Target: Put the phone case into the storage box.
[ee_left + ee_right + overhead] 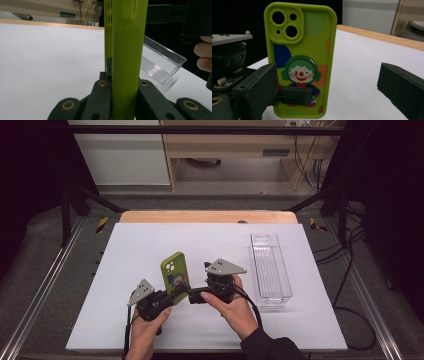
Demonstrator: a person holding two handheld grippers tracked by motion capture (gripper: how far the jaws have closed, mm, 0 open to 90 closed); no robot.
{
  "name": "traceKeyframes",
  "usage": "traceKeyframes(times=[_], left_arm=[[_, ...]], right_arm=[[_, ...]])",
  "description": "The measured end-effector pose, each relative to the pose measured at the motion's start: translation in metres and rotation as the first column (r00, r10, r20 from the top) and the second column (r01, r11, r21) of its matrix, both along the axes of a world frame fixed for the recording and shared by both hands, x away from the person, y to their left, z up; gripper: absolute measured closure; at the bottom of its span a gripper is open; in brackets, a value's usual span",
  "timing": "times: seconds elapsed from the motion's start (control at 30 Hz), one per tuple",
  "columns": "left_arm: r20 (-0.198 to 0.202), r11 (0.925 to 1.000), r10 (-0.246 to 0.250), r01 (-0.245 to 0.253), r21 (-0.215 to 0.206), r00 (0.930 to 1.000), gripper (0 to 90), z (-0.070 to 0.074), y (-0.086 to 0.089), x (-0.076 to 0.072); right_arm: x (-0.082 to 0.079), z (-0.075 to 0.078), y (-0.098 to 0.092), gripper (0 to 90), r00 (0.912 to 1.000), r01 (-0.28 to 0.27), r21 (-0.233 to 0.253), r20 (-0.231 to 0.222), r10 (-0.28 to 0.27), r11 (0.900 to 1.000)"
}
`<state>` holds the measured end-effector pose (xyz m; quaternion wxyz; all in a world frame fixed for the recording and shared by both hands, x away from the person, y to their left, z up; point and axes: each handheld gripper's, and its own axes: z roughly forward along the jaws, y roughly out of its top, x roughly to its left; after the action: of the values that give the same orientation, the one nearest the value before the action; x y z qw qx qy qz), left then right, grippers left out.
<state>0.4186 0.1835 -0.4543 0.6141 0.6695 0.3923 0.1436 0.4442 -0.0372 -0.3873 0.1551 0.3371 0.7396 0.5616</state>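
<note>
Left gripper, nearest the viewer: jaws pinching the lower end of the green phone case, held upright above the white counter, long axis vertical. Right gripper: jaws spread, facing the case's clown-printed back, just beside it, hand level. Clear plastic bin: far right, lengthwise, well apart.

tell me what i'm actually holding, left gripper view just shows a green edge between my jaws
Observer: A green phone case, held upright; its back shows a clown figure and camera cutouts.
Operator: is the right gripper on it too
Observer: No. The right gripper is open, with one jaw on either side of the case.
Operator: anything in that clear tray
Observer: The clear tray looks empty in the high view.
</note>
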Motion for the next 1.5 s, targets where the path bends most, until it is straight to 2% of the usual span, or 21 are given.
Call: traceKeyframes(times=[0.13,0.33,0.77,1.5], left_arm=[[0.004,0.9999,-0.010,0.010,-0.002,0.9999,86.9,0.000,-0.002,-0.001],[0.017,0.9995,-0.029,0.028,0.014,0.9995,86.9,-0.001,-0.007,-0.003],[0.038,0.9975,-0.052,0.050,0.050,0.9979,86.9,-0.001,-0.016,-0.007],[0.051,0.9969,-0.068,0.066,0.042,0.9964,86.9,0.002,-0.020,-0.009]], right_arm=[[-0.001,0.001,0.004,3.9,1.0000,-0.001,0.013,-0.001,0.001,1.000],[-0.002,0.003,0.010,3.5,1.0000,0.001,0.042,0.003,-0.001,0.999],[0.000,0.006,0.021,3.2,0.9999,0.004,0.073,0.013,-0.005,0.997],[0.006,0.007,0.030,4.9,0.9982,0.009,0.088,0.058,-0.014,0.996]])
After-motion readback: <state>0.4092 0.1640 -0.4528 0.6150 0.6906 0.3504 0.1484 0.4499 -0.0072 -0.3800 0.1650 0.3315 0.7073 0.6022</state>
